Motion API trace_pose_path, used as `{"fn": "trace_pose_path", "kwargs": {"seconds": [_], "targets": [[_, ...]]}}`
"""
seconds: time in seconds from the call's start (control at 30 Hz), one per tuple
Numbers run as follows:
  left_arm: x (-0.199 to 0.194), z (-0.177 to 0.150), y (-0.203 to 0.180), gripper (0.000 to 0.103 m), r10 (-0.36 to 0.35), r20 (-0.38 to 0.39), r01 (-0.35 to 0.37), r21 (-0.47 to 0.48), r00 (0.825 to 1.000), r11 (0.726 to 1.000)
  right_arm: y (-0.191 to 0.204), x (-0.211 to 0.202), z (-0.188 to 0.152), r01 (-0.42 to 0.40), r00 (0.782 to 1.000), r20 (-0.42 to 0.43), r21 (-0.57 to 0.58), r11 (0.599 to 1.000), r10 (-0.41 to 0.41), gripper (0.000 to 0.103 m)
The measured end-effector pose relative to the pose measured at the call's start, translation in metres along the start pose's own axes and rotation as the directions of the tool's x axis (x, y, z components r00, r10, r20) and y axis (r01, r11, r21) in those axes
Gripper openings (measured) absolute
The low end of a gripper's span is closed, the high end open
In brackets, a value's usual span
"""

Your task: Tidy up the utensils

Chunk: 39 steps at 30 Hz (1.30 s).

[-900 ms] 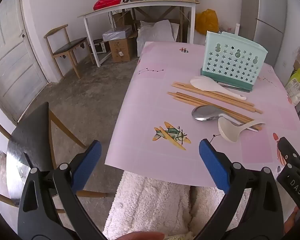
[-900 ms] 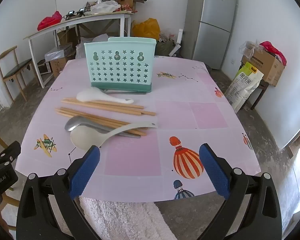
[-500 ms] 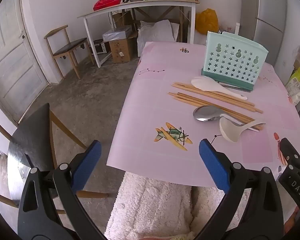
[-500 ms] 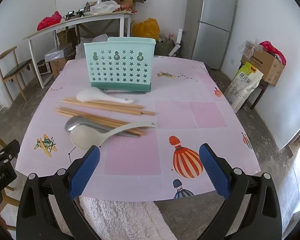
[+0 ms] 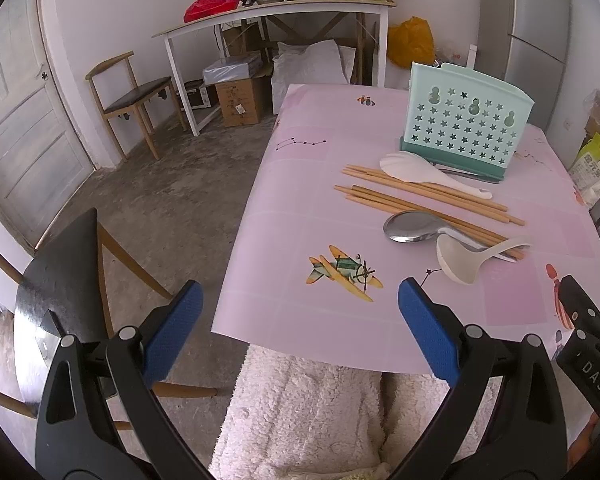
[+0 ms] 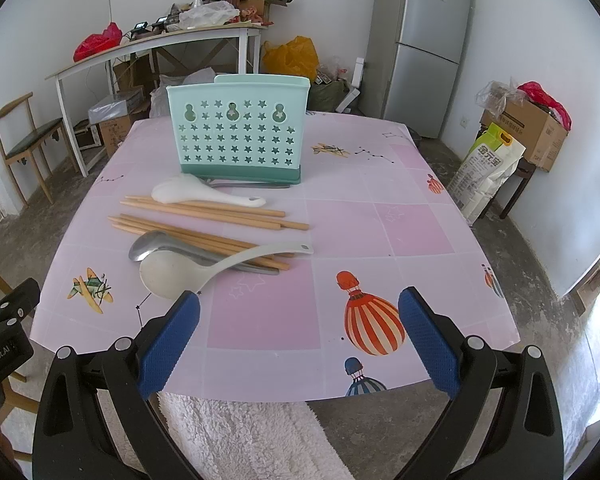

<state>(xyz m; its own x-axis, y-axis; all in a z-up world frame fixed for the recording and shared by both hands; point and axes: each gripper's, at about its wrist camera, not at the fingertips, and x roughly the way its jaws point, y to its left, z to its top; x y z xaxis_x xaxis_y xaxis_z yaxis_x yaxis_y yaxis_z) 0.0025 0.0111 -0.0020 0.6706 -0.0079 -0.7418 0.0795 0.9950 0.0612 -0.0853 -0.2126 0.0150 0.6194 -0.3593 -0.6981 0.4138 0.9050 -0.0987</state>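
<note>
A mint green utensil holder [image 6: 240, 130] with star holes stands upright on the pink table [image 6: 340, 208]; it also shows in the left wrist view [image 5: 466, 120]. In front of it lie a white rice paddle [image 6: 204, 196], several wooden chopsticks [image 6: 204, 216], a steel spoon [image 6: 156, 244] and a cream ladle [image 6: 172, 276]. The ladle [image 5: 460, 260] and steel spoon [image 5: 410, 226] also show in the left wrist view. My left gripper [image 5: 296, 328] is open and empty at the table's near left edge. My right gripper [image 6: 298, 332] is open and empty over the near edge, close to the ladle.
A dark chair [image 5: 56, 280] stands left of the table. A white fluffy cloth [image 5: 308, 412] lies below the near edge. A fridge [image 6: 424, 40], a cluttered side table [image 6: 160, 44], boxes [image 6: 528, 128] and a rice bag [image 6: 488, 168] stand around the room.
Both grippers have edged slightly forward toward the table. The utensils have not moved.
</note>
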Motion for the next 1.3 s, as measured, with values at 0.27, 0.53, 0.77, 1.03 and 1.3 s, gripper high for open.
{"fn": "trace_pose_path", "kwargs": {"seconds": [0.27,0.53,0.77,1.03,1.3], "targets": [[-0.005,-0.001,-0.008,0.094,0.007,-0.004,-0.007,0.003,1.000,1.000,0.000,-0.001,0.000,0.002,1.000,0.001,0.000,1.000,-0.002,0.097],[-0.004,0.000,-0.010,0.094,0.007,-0.004,-0.007,0.007,1.000,1.000,-0.001,-0.001,0.000,0.002,1.000,0.002,-0.001,1.000,-0.002,0.097],[-0.004,0.000,-0.010,0.094,0.007,-0.004,-0.007,0.006,1.000,1.000,-0.002,-0.001,0.000,0.001,1.000,0.002,0.000,1.000,-0.001,0.097],[-0.005,0.003,-0.015,0.094,0.005,0.000,-0.005,0.012,1.000,1.000,-0.002,-0.002,0.000,0.001,1.000,0.003,0.001,1.000,-0.001,0.097],[-0.006,0.003,-0.015,0.094,0.006,0.003,-0.006,0.011,1.000,1.000,-0.005,-0.003,0.001,0.001,1.000,0.005,0.003,1.000,-0.001,0.097]]}}
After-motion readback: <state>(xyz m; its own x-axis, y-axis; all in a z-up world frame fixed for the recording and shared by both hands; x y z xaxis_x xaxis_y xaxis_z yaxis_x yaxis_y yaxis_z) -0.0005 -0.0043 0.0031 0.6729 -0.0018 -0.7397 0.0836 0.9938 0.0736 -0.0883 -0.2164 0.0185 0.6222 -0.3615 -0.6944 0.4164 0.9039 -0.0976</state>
